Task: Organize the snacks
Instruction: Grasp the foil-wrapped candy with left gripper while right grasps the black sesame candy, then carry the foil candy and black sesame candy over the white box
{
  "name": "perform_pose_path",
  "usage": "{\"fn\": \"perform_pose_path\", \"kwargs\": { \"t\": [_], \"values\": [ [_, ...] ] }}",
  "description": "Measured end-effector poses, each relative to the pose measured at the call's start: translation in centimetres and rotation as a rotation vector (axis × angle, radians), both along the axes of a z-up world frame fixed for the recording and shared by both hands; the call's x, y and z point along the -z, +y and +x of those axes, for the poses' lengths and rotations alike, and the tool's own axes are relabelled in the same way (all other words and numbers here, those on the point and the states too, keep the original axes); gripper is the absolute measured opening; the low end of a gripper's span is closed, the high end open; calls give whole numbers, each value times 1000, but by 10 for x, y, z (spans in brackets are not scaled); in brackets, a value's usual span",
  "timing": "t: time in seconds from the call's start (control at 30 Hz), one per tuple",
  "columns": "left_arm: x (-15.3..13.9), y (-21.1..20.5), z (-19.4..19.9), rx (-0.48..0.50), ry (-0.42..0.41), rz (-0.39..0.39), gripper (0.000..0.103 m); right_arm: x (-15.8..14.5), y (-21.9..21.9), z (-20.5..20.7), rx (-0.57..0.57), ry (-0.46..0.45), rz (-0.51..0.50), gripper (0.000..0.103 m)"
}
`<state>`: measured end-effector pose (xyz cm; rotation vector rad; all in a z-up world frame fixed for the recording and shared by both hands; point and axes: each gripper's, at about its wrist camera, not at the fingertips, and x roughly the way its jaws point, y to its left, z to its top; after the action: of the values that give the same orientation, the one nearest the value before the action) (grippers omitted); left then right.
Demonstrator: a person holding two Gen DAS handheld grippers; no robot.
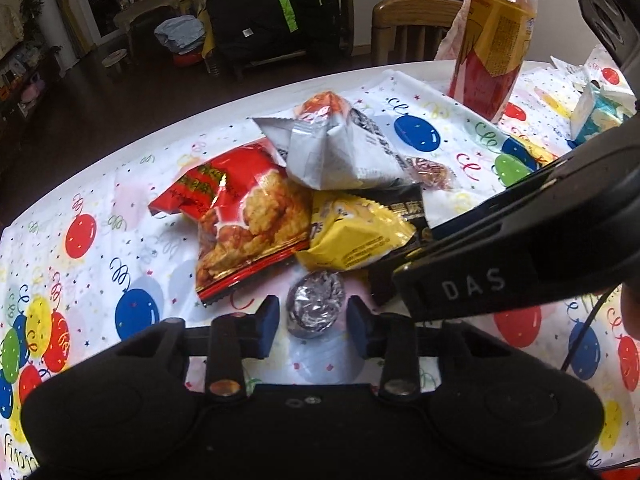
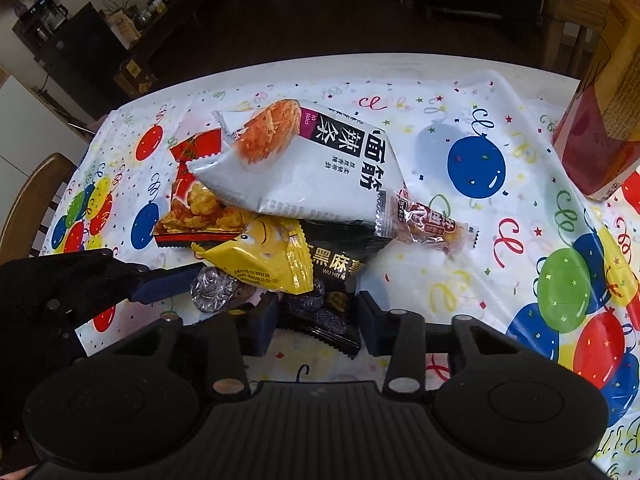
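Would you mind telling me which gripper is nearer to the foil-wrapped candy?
Left. The left gripper straddles the foil-wrapped candy, jaws open. The right gripper is beside it, open around the black sesame packet.

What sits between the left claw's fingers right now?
A silver foil-wrapped candy sits between the open left claw's fingers, untouched, in the left wrist view.

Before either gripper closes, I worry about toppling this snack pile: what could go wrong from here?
1. The left gripper straddles the foil-wrapped sweet, which touches the yellow packet; pulling it may drag that packet.
2. The right gripper brackets the black packet, which lies under the yellow packet and the white bag; lifting it could tip them.
3. The grippers sit close together and might collide.
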<state>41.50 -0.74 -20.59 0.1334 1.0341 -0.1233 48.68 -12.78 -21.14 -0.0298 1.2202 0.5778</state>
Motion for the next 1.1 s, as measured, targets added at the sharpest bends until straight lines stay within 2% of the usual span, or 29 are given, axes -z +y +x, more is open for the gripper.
{"fn": "perform_pose_path", "kwargs": {
  "t": [0.1,0.63,0.87,1.1],
  "values": [
    [-1,-1,0,-4,7,7,26,-1,-5,-1,13,3,5,36],
    [-21,4,-35,-23,64,-66,26,-15,-51,-41,27,61,-24,33],
    [-46,4,-57,-42,53,-75,26,-38,-74,-67,24,57,-7,33],
    [-77,6,-82,-65,42,-89,26,-76,-92,-98,24,15,10,33]
  ]
}}
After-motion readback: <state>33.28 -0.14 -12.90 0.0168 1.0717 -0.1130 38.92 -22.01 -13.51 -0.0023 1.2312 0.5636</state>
